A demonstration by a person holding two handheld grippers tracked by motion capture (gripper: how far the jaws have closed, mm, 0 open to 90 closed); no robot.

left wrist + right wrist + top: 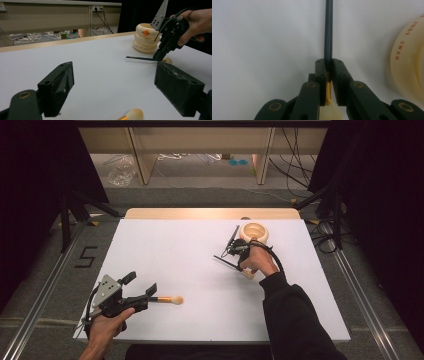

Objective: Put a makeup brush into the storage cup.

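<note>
Clamping a dark-handled brush point(328, 30), the right hand-held gripper point(328, 67) held it level, handle straight ahead; the left hand-held gripper point(113, 82) gaped empty over the tabletop point(175, 255).

Overhead forward-down; gripper views low, close

A white table top point(180, 255) with a wooden far edge is seen; a makeup brush point(169, 299) and a cream ringed holder point(254, 232) are rested directly on it.
</note>
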